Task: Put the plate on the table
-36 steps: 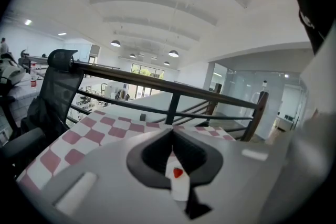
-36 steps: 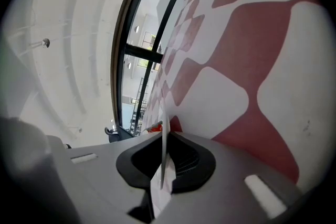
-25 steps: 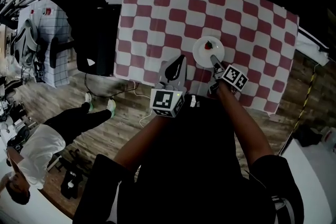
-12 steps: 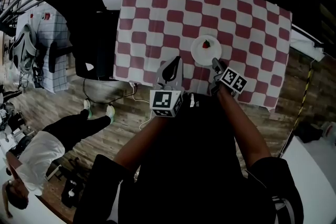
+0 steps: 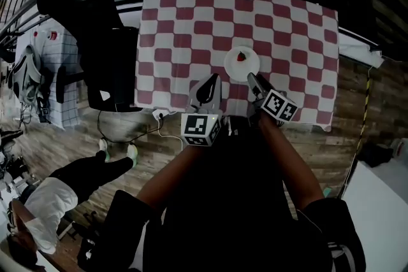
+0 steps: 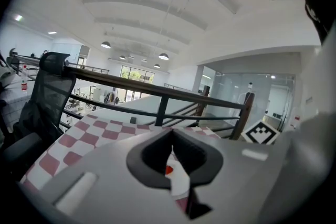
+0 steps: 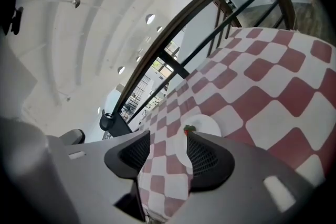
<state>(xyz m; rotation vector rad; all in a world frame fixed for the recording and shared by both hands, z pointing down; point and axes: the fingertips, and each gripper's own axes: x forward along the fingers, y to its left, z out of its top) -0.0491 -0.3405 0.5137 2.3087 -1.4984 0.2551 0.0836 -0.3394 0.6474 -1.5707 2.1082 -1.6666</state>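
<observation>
A small round white plate (image 5: 250, 67) lies flat on the red-and-white checked surface (image 5: 191, 28), just ahead of the right tongs (image 5: 253, 80). On it sits a small red fruit with a green top (image 5: 241, 57). The right tongs' jaws stand wide, closing, with nothing gripped. The left tongs (image 5: 211, 78), alongside, are pressed together and empty. The person's bare forearms (image 5: 290, 156) reach forward.

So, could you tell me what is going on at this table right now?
A person holds a gripper in each hand over a table with a red-and-white checked cloth. A white plate carrying a small red piece of food lies flat on the cloth, held by neither gripper. The right gripper is close to its near edge, jaws apart and closing slightly with nothing between them. The left gripper, jaws together and empty, hovers beside it.
</observation>
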